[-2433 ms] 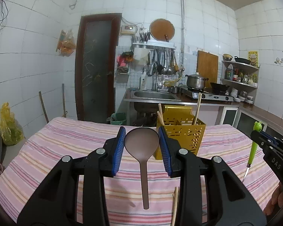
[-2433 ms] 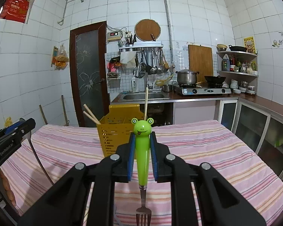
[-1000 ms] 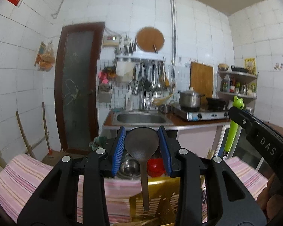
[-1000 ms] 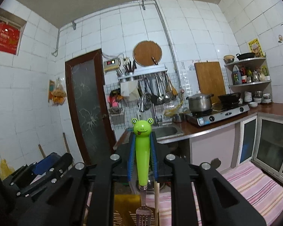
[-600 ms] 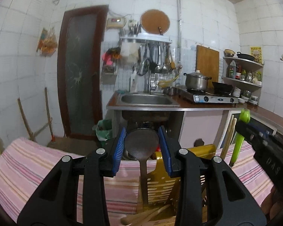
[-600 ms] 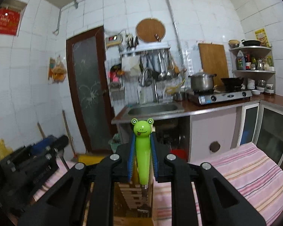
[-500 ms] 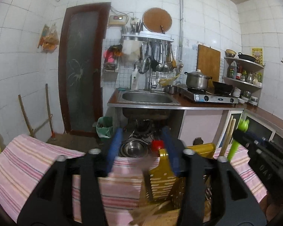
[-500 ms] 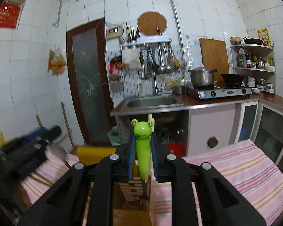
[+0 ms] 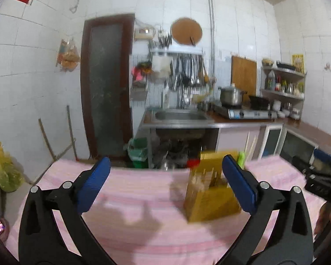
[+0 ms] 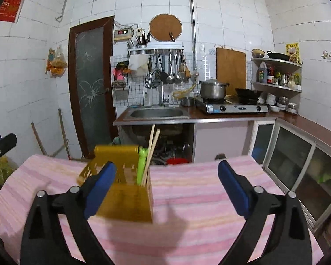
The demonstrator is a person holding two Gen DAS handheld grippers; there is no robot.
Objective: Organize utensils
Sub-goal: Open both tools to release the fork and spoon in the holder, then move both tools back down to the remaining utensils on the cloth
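A yellow slotted utensil holder (image 9: 211, 198) (image 10: 125, 201) stands on the pink striped tablecloth (image 9: 143, 194) (image 10: 198, 198). A green frog-handled fork (image 10: 141, 167) (image 9: 240, 157) and wooden chopsticks (image 10: 152, 150) (image 9: 251, 143) stick up out of it. My left gripper (image 9: 167, 183) hangs back from the holder, its jaws opening wide with nothing held between them. My right gripper (image 10: 165, 190) is likewise drawn back, jaws opening and empty, with the holder beyond its left pad. The spoon is not discernible in the blur.
Beyond the table's far edge stand a steel sink counter (image 10: 156, 113), a stove with a pot (image 10: 213, 90) and glass-door cabinets (image 10: 293, 154) to the right. A dark door (image 10: 90, 84) is at left. A person's hand (image 9: 326, 216) shows at the right edge.
The left gripper let go of the spoon and the right gripper let go of the green fork over the yellow holder. Both opened wide and pulled back from the holder.
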